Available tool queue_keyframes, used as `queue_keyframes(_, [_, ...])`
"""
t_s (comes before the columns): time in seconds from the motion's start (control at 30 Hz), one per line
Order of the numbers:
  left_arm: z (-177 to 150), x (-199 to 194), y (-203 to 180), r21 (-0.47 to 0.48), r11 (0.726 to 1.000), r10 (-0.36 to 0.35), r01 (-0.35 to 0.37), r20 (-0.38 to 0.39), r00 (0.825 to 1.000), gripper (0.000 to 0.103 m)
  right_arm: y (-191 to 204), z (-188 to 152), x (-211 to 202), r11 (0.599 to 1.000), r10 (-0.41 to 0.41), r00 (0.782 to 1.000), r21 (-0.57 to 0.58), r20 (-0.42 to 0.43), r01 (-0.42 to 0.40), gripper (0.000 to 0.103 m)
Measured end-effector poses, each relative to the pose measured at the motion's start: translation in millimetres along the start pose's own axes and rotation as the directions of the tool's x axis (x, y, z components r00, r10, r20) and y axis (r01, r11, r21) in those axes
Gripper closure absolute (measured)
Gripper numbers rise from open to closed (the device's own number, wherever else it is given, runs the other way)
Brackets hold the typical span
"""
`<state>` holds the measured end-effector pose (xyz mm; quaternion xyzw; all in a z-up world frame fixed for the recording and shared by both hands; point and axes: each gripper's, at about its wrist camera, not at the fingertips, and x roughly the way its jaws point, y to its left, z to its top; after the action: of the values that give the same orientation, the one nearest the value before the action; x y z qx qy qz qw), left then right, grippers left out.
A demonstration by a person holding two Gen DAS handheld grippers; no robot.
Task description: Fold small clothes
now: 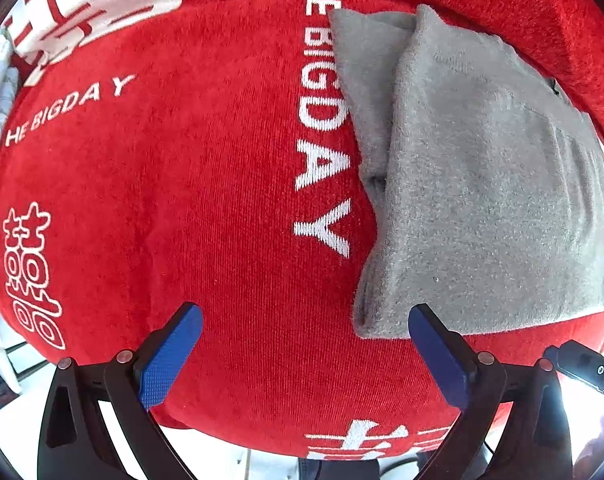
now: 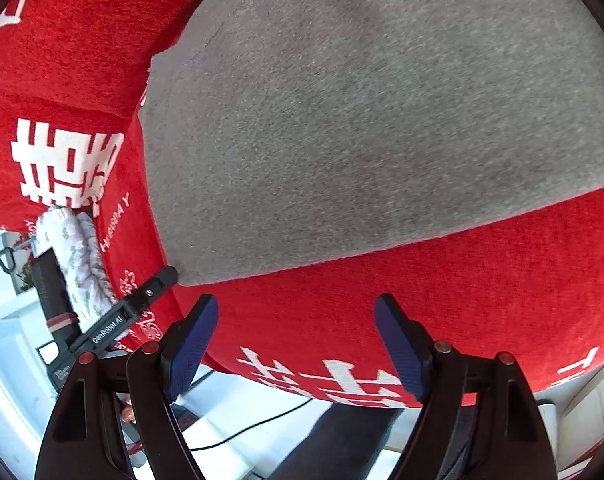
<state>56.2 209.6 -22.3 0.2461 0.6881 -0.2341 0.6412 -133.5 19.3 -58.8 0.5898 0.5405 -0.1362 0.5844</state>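
A grey fleece garment [image 1: 482, 184] lies folded on a red sofa cover [image 1: 181, 200] with white lettering. In the left wrist view it sits to the right, its near corner just beyond my right fingertip. My left gripper [image 1: 302, 344] is open and empty above the red cover. In the right wrist view the grey garment [image 2: 362, 120] fills the upper frame, flat, its near edge just ahead of my right gripper [image 2: 295, 332], which is open and empty. The left gripper's finger [image 2: 149, 292] shows at the garment's left corner.
A white floral cloth [image 2: 77, 256] lies at the sofa's left end. The sofa's front edge [image 2: 342, 396] drops to a white floor with a black cable [image 2: 253, 424]. A dark object [image 2: 53, 296] stands by the floral cloth.
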Motion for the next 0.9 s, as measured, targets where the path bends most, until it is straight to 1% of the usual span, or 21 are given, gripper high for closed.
queue_keyframes(0.13, [3,3,13,-0.022,0.999,-0.028,0.029,0.007,1.000,0.000,1,1,8,0.997,0.073,0.997,0.022,-0.008,-0.073,0.020])
queue_keyframes(0.23, [9,5,27,-0.037,0.997,-0.063,0.064,0.019,0.998,0.000,0,1,16,0.987,0.153,0.988,0.047,-0.008,-0.152,0.020])
queue_keyframes(0.3, [14,6,36,-0.050,0.994,-0.098,0.099,0.024,0.995,0.000,-2,3,26,0.971,0.219,0.976,0.090,0.010,-0.219,0.020])
queue_keyframes(0.37, [24,9,47,-0.064,0.988,-0.137,0.138,0.027,0.990,0.000,-6,3,34,0.955,0.265,0.964,0.128,0.032,-0.267,0.020])
queue_keyframes(0.4, [28,10,48,-0.070,0.986,-0.150,0.151,0.027,0.988,0.000,-9,4,41,0.937,0.304,0.951,0.161,0.055,-0.309,0.020])
queue_keyframes(0.43, [32,12,52,-0.079,0.982,-0.169,0.170,0.027,0.985,0.000,-10,3,43,0.927,0.324,0.944,0.176,0.068,-0.331,0.020])
queue_keyframes(0.47, [36,13,55,-0.088,0.978,-0.187,0.188,0.029,0.982,0.000,-12,3,47,0.911,0.353,0.931,0.192,0.089,-0.364,0.020])
queue_keyframes(0.5, [40,14,57,-0.095,0.973,-0.209,0.211,0.030,0.977,0.000,-12,3,50,0.896,0.380,0.918,0.204,0.113,-0.396,0.019])
queue_keyframes(0.57, [49,15,62,-0.107,0.954,-0.277,0.279,0.032,0.960,0.000,-10,3,51,0.880,0.404,0.903,0.206,0.147,-0.428,0.017])
queue_keyframes(0.63, [57,19,66,-0.117,0.920,-0.372,0.373,0.031,0.928,0.000,-6,4,50,0.868,0.421,0.889,0.205,0.181,-0.453,0.017])
queue_keyframes(0.67, [59,18,65,-0.120,0.909,-0.399,0.400,0.030,0.916,0.000,-6,5,51,0.860,0.429,0.883,0.213,0.191,-0.464,0.018])
queue_keyframes(0.7, [65,22,67,-0.125,0.885,-0.449,0.448,0.026,0.893,0.000,-6,7,52,0.847,0.440,0.877,0.235,0.195,-0.477,0.029])
queue_keyframes(0.73, [68,24,68,-0.129,0.870,-0.477,0.477,0.026,0.878,0.000,-7,9,54,0.830,0.456,0.869,0.260,0.193,-0.493,0.047])
queue_keyframes(0.77, [71,25,68,-0.135,0.857,-0.499,0.498,0.024,0.866,0.000,-9,11,57,0.813,0.472,0.862,0.286,0.185,-0.507,0.080])
queue_keyframes(0.8, [73,27,68,-0.145,0.845,-0.517,0.515,0.020,0.856,0.000,-13,12,59,0.793,0.493,0.852,0.312,0.176,-0.524,0.093])
queue_keyframes(0.87, [82,34,70,-0.167,0.822,-0.551,0.544,0.011,0.835,0.000,-14,14,54,0.764,0.538,0.820,0.299,0.192,-0.572,0.093])
queue_keyframes(0.9, [85,38,70,-0.178,0.809,-0.568,0.560,0.008,0.823,0.000,-10,15,46,0.768,0.545,0.814,0.271,0.199,-0.581,0.093])
